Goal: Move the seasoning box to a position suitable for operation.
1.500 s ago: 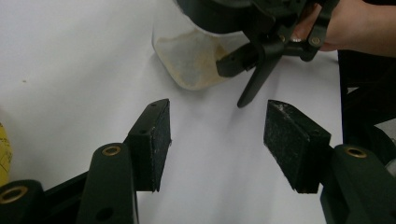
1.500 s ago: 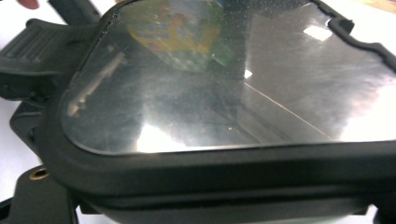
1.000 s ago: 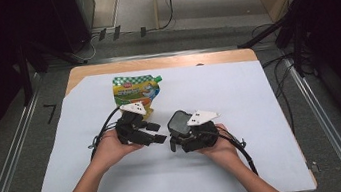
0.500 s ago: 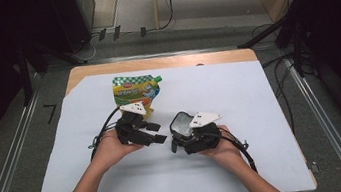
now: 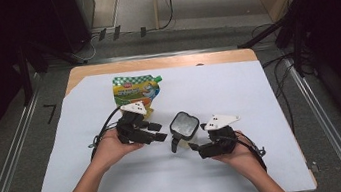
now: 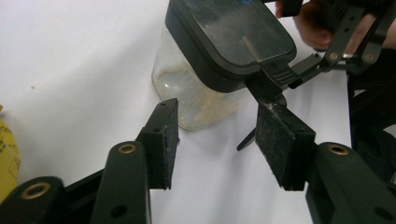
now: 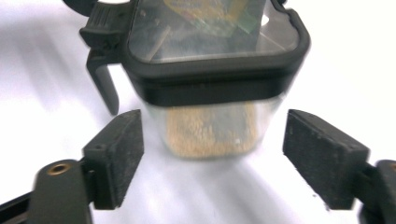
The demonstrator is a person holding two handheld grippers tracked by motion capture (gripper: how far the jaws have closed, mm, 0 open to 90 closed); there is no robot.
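A clear container [image 5: 184,127] with a black lid stands on the white sheet between my two grippers. It has pale grains in its bottom [image 7: 212,130], and a black latch [image 6: 271,88] hangs off the lid. My left gripper [image 5: 159,132] is just to its left, open. Its jaws have just been closing with nothing between the pads [image 6: 163,140]. My right gripper [image 5: 196,140] sits below and right of the container, open. Its jaws have also just been closing; the container [image 7: 215,70] stands just beyond the fingertips, untouched.
A yellow-green spouted pouch [image 5: 135,91] lies flat behind my left gripper, its edge [image 6: 7,154] in the left gripper view. The white sheet [image 5: 258,88] covers most of the wooden table. Cables and metal rails run along both table sides.
My right gripper has drawn back from the container toward the person's side, leaving it standing free. The left hand has stayed put, its jaws a little narrower.
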